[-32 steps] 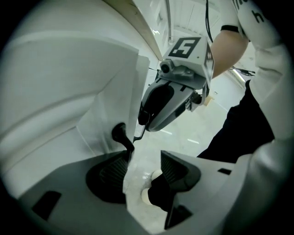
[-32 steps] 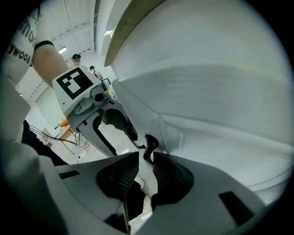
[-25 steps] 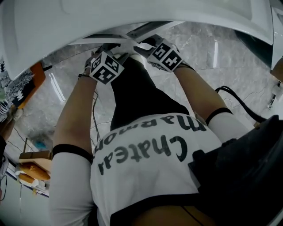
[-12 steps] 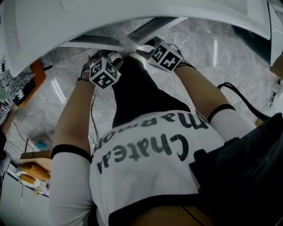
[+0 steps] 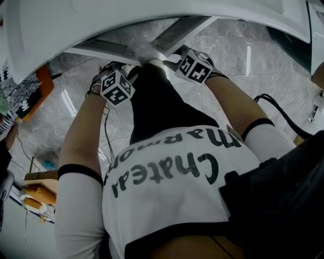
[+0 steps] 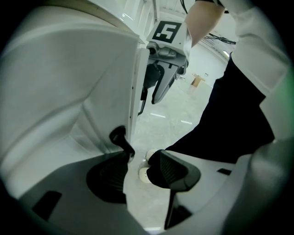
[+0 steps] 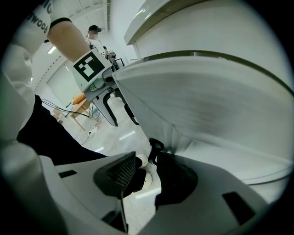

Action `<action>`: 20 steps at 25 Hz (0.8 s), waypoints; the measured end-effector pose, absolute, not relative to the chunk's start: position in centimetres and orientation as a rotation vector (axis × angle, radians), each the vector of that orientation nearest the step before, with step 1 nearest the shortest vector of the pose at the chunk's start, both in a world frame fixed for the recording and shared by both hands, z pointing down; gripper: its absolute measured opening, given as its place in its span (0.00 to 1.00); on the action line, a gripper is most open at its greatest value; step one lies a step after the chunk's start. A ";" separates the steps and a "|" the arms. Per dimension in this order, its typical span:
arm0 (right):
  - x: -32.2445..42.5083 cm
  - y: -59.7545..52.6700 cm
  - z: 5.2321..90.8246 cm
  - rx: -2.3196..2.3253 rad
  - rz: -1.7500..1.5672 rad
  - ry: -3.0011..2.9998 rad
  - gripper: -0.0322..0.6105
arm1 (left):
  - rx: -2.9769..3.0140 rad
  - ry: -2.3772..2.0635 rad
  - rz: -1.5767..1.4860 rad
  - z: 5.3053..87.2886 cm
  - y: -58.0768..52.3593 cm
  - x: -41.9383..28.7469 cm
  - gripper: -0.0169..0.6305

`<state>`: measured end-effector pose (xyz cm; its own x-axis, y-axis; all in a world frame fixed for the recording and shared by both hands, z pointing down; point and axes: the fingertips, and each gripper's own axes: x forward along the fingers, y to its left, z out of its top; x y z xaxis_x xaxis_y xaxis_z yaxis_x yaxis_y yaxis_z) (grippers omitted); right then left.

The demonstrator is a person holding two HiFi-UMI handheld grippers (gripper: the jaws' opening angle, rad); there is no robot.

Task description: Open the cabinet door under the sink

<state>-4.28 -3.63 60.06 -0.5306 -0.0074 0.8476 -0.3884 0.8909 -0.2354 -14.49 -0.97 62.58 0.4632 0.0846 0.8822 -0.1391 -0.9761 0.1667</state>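
Two white cabinet doors stand swung outward under the white sink (image 5: 152, 12): the left door (image 5: 101, 49) (image 6: 92, 92) and the right door (image 5: 177, 30) (image 7: 206, 101). My left gripper (image 5: 129, 70) (image 6: 138, 158) is at the left door's free edge. That door's black handle (image 6: 120, 138) lies against the tip of one finger. The jaws are open, and floor shows between the pads. My right gripper (image 5: 169, 56) (image 7: 146, 160) mirrors it, with the right door's black handle (image 7: 155, 147) at its inner fingertip. Its jaws have just been opening and clamp nothing.
I stand bent over between the doors, my dark trousers and white shoes (image 6: 146, 165) just behind the jaws. The floor is grey marble. A black cable (image 5: 278, 116) loops at the right. An orange object (image 5: 43, 83) and wooden furniture (image 5: 38, 189) stand at the left.
Both doors have swung further open, and the gap between them has widened. My left gripper has moved down and left in the head view, my right gripper slightly right.
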 end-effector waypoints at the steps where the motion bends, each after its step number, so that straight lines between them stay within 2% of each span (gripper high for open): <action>1: -4.1 -3.4 60.0 0.276 0.491 -2.079 0.25 | 2.491 -0.042 1.536 62.6 -0.7 -14.6 0.34; 20: -1.0 0.7 60.6 0.134 0.338 -1.964 0.28 | 2.426 0.118 1.745 63.2 3.5 -19.1 0.34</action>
<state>-0.98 0.68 60.61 -0.4070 0.0610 0.9114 -0.2475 0.9531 -0.1743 -19.07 3.51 63.16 0.3198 0.1515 0.9353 -0.0244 -0.9855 0.1679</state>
